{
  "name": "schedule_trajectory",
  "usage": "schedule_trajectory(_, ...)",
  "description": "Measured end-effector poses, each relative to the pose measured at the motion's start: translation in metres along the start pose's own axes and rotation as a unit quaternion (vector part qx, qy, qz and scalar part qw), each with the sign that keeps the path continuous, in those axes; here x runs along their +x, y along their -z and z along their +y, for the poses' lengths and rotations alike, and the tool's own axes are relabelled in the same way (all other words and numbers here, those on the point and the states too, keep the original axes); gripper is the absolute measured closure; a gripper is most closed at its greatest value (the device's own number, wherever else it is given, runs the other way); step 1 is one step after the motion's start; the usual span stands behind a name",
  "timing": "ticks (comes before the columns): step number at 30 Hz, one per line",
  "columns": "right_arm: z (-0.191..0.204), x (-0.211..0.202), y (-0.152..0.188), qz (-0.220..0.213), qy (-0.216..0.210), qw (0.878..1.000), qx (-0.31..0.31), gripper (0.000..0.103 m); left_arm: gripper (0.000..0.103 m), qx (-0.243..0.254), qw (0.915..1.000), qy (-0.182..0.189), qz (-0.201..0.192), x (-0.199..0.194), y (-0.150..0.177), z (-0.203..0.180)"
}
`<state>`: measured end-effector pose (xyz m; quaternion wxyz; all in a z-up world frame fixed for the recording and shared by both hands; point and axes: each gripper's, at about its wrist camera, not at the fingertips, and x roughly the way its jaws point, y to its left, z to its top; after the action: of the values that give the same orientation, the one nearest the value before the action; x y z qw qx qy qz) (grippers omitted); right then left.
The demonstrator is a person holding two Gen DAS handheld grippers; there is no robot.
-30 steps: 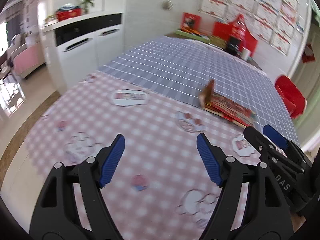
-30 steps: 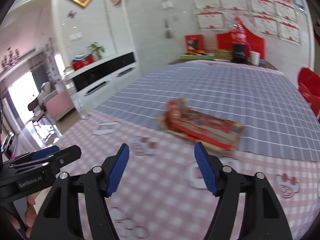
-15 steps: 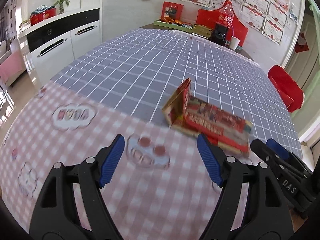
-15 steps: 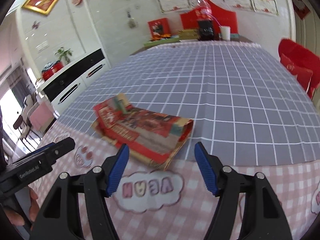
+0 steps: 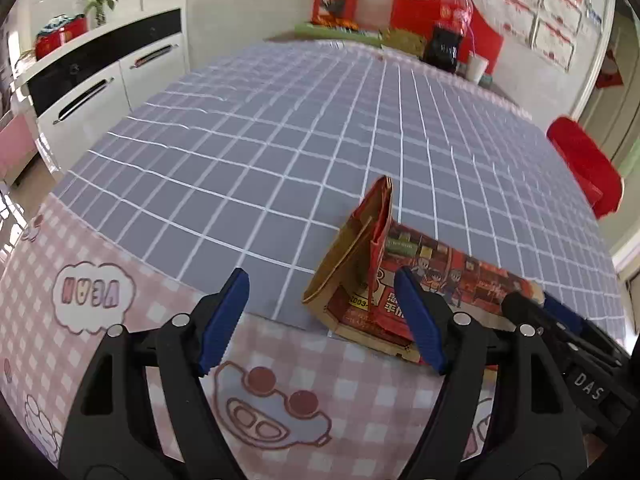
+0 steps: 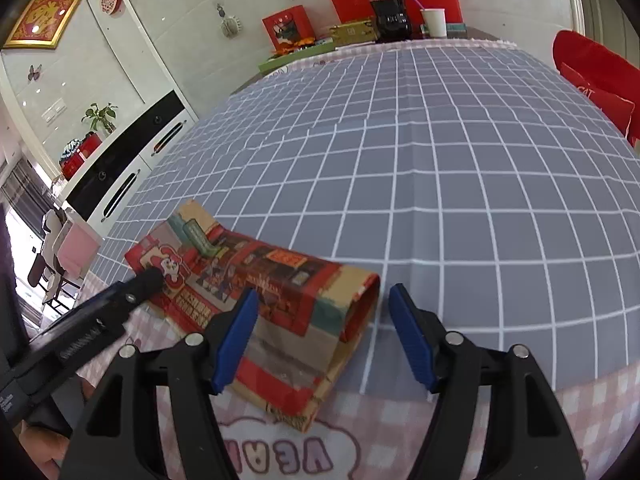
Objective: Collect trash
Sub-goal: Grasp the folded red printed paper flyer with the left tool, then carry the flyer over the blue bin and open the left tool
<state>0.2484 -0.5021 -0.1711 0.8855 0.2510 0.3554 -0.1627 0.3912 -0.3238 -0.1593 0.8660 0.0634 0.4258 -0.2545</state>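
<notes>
Cabinet (image 5: 100, 80): white with a black band, at far left beyond the table; a potted plant (image 5: 98, 0) and a red box (image 5: 60, 36) on top.
Pink cloth (image 5: 72, 360): checked, with cartoon prints, covering the near edge of the table.
Grey cloth (image 5: 320, 120): white grid lines, covering the rest of the table to the far end.
Left gripper (image 5: 322, 318): released, jaws wide apart, nothing between the pads. It hangs over the seam of the two cloths, pointing down at the table. Its right pad stands in front of the near edge of the bag.
Bag (image 5: 440, 280): flattened red printed paper bag, the trash item. It lies on the grey cloth at the seam, its near edge over the pink cloth. In the left wrist view, one end flap stands tilted upward, brown inside. In the right wrist view, the other end shows an open fold.
Right gripper (image 6: 320, 336): released, jaws wide, gripping nothing. The open end of the bag shows in the gap between its jaws; contact cannot be told.
Far end: a cola bottle (image 6: 386, 0), a paper cup (image 6: 434, 22) and a red board against the wall.
Chair (image 6: 596, 76): red, at the table's right side.
</notes>
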Motion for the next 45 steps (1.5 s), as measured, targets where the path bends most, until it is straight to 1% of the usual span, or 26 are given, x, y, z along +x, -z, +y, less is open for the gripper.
schedule_trajectory(1, 0.000, 0.001, -0.001, -0.001, 0.000, 1.000, -0.001, 0.036, 0.029, 0.003, 1.0000, -0.001, 0.005, 0.003, -0.001, -0.002)
schedule_trajectory(3, 0.002, 0.003, -0.002, -0.002, 0.000, 1.000, -0.007, 0.036, 0.029, 0.013, 0.9999, -0.003, -0.002, 0.005, -0.001, -0.005)
schedule_trajectory(5, 0.005, 0.005, -0.001, -0.003, 0.002, 1.000, -0.015, 0.035, 0.029, 0.025, 0.9997, 0.000, 0.002, 0.009, -0.001, -0.009)
schedule_trajectory(7, 0.006, 0.005, 0.000, -0.003, -0.005, 1.000, -0.015, 0.035, 0.029, 0.036, 0.9990, 0.013, 0.021, 0.017, 0.001, -0.013)
schedule_trajectory(9, 0.008, 0.004, 0.001, -0.002, -0.005, 1.000, -0.017, 0.035, 0.030, 0.042, 0.9986, 0.024, 0.023, 0.018, 0.002, -0.015)
schedule_trajectory(10, 0.009, 0.004, 0.001, -0.002, -0.005, 1.000, -0.017, 0.036, 0.038, 0.044, 0.9984, 0.030, 0.021, 0.016, 0.003, -0.015)
schedule_trajectory(11, 0.010, 0.004, 0.002, -0.002, -0.005, 1.000, -0.019, 0.036, 0.051, 0.049, 0.9981, 0.035, 0.018, 0.013, 0.004, -0.016)
schedule_trajectory(12, 0.011, 0.003, 0.003, -0.001, -0.003, 1.000, -0.020, 0.036, 0.058, 0.050, 0.9980, 0.035, 0.016, 0.012, 0.004, -0.017)
schedule_trajectory(13, 0.012, 0.002, 0.003, -0.002, -0.002, 1.000, -0.021, 0.036, 0.069, 0.051, 0.9981, 0.033, 0.016, 0.010, 0.004, -0.016)
schedule_trajectory(14, 0.013, 0.001, 0.005, -0.003, 0.002, 1.000, -0.022, 0.037, 0.075, 0.049, 0.9983, 0.027, 0.016, 0.009, 0.005, -0.013)
schedule_trajectory(15, 0.014, 0.000, 0.006, -0.004, 0.003, 1.000, -0.021, 0.040, 0.078, 0.046, 0.9984, 0.029, 0.017, 0.007, 0.006, -0.011)
schedule_trajectory(16, 0.014, -0.001, 0.006, -0.005, 0.004, 1.000, -0.019, 0.041, 0.082, 0.041, 0.9985, 0.032, 0.017, 0.005, 0.007, -0.006)
schedule_trajectory(18, 0.017, -0.006, 0.008, -0.008, -0.003, 1.000, -0.014, 0.043, 0.084, 0.033, 0.9986, 0.037, 0.016, -0.003, 0.011, 0.003)
schedule_trajectory(21, 0.027, -0.013, 0.011, -0.011, -0.008, 1.000, -0.024, 0.045, 0.084, 0.025, 0.9991, 0.034, 0.006, -0.017, 0.016, 0.013)
schedule_trajectory(25, 0.049, -0.026, 0.014, -0.022, -0.018, 0.999, -0.037, 0.045, 0.084, 0.014, 0.9994, 0.029, -0.014, -0.044, 0.022, 0.029)
schedule_trajectory(30, 0.084, -0.045, 0.019, -0.036, -0.043, 0.997, -0.060, 0.045, 0.085, -0.009, 0.9989, 0.017, -0.043, -0.082, 0.031, 0.058)
schedule_trajectory(33, 0.110, -0.055, 0.026, -0.042, -0.062, 0.994, -0.076, 0.045, 0.085, -0.026, 0.9979, 0.007, -0.059, -0.105, 0.040, 0.081)
schedule_trajectory(37, 0.154, -0.064, 0.040, -0.044, -0.091, 0.990, -0.100, 0.045, 0.085, -0.054, 0.9953, -0.012, -0.079, -0.138, 0.056, 0.120)
schedule_trajectory(42, 0.215, -0.072, 0.061, -0.041, -0.128, 0.982, -0.130, 0.045, 0.085, -0.087, 0.9898, -0.043, -0.105, -0.181, 0.078, 0.173)
schedule_trajectory(45, 0.255, -0.074, 0.076, -0.035, -0.152, 0.976, -0.150, 0.045, 0.085, -0.109, 0.9849, -0.063, -0.119, -0.208, 0.095, 0.209)
